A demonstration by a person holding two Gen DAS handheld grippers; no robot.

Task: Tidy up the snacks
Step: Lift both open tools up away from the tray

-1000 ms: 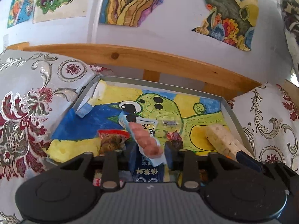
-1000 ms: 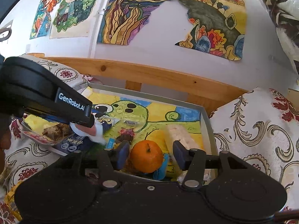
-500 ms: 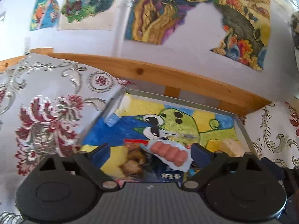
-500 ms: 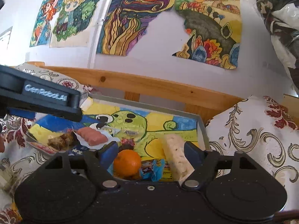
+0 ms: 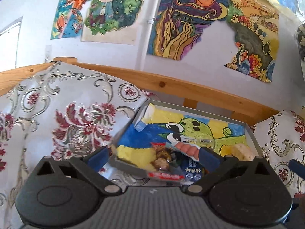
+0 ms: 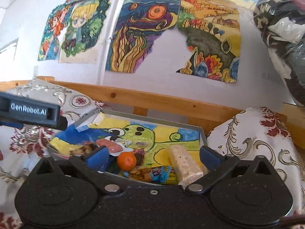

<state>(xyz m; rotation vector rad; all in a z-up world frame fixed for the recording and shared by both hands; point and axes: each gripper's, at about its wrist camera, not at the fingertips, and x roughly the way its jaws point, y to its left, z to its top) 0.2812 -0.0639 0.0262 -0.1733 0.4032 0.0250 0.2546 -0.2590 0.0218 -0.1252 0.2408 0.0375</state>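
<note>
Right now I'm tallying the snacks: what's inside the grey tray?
In the grey tray, lined with a cartoon drawing: a mandarin, a pale rice bar, a sausage pack, and a blue-orange wrapper. The right gripper hides the tray's near edge.

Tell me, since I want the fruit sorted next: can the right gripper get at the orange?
Probably yes: the right gripper is open, the orange lies between its fingers, nothing covering it.

Left tool [image 5: 153,157] wide open, empty, above near edge of grey tray [image 5: 252,137]; sausage pack [image 5: 187,148] and brown snack bag [image 5: 162,153] lie inside.
</note>
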